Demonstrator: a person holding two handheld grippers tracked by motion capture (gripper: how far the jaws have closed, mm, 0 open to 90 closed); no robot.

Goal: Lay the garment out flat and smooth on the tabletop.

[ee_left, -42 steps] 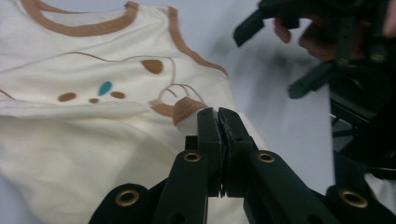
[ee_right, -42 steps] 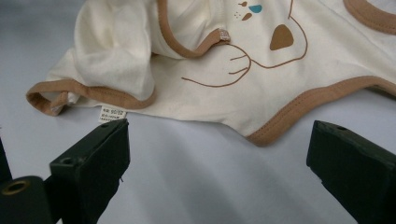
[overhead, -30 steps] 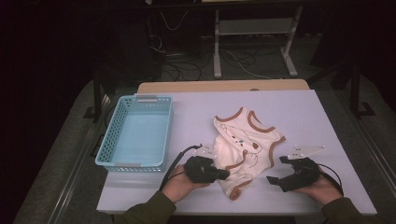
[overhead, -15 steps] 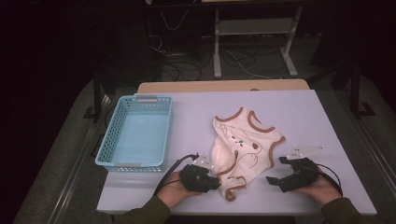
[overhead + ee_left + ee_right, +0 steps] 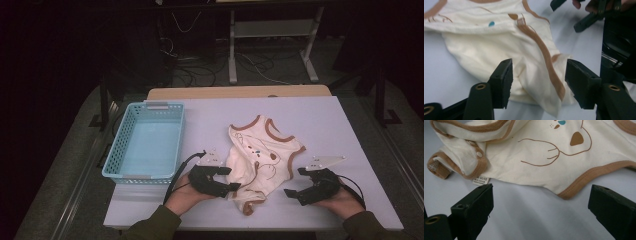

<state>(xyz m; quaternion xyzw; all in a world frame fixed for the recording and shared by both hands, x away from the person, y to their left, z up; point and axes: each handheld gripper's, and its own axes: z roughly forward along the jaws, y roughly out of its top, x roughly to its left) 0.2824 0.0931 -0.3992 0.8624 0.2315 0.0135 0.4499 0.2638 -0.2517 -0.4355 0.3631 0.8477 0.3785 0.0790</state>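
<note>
At the left of the white table (image 5: 310, 115) sits a light blue plastic basket (image 5: 148, 142), its long side running away from the person, with nothing visible inside it. Just to its right and nearer the person, the left gripper (image 5: 226, 179) rests in the person's hand at the lower left edge of the cream baby bodysuit (image 5: 260, 160). Its jaws have just been opening, and in the left gripper view (image 5: 537, 80) they stand apart with a bunched fold of the cloth and its brown trim lying between them — the pads do not press on it, though whether the fabric brushes one pad is hard to judge from this angle.

The bodysuit lies flat in the middle of the table, neck end away from the person and crotch end toward the near edge, brown binding around neck, armholes and leg openings. A line-drawn animal with a brown nose and a small teal mark shows on its front. In the right gripper view (image 5: 541, 202) a snap tab is folded over at the lower corner and a small white label (image 5: 480, 180) pokes out beneath it.

Farther right, the right gripper (image 5: 301, 183) sits just beside the garment's right hem — jaws wide, bare table between them, the cloth near but untouched.
</note>
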